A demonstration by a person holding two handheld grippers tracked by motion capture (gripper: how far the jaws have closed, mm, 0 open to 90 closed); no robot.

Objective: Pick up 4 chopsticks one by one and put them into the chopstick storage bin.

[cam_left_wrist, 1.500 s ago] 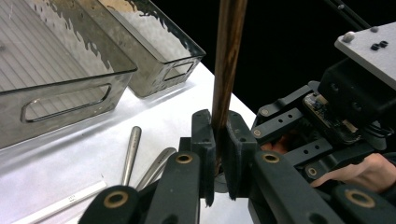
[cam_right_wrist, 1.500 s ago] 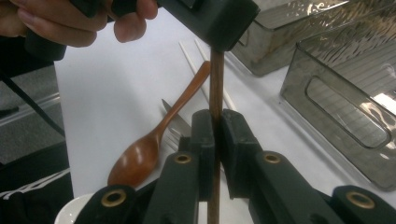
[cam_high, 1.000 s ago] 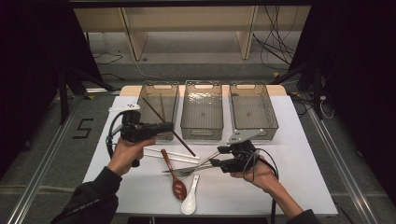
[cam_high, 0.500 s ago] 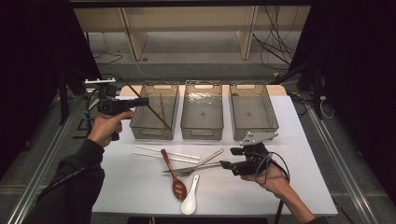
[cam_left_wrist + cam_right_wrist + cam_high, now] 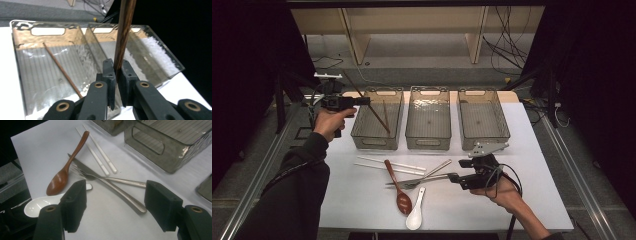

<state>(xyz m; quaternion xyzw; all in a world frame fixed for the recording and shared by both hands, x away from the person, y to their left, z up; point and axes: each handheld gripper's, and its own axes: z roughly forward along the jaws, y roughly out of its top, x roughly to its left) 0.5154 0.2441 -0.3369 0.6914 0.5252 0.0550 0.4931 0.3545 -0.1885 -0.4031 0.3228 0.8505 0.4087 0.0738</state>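
Note:
My left gripper (image 5: 366,100) (image 5: 117,66) is shut on a dark brown chopstick (image 5: 377,117) (image 5: 123,32), which slants down over the left clear bin (image 5: 374,141) (image 5: 25,25). A second brown chopstick (image 5: 384,107) (image 5: 62,71) lies inside that bin. My right gripper (image 5: 454,177) (image 5: 116,202) rests low over the white table, open, its jaws just having been opening. Between the jaws lie the handle ends of a steel knife (image 5: 77,163) and fork (image 5: 125,182), untouched by the pads. In the high view the crossed knife and fork (image 5: 422,179) lie left of this gripper.
A brown wooden spoon (image 5: 397,185) (image 5: 62,175), a white ceramic spoon (image 5: 414,217) (image 5: 42,203) and two white chopsticks (image 5: 389,165) (image 5: 100,157) lie on the table. The middle bin (image 5: 428,142) and right bin (image 5: 483,142) stand beside the left one.
The left hand has carried the brown chopstick from over the table's middle up and left to the left bin. The right gripper's jaws have widened over the knife and fork.

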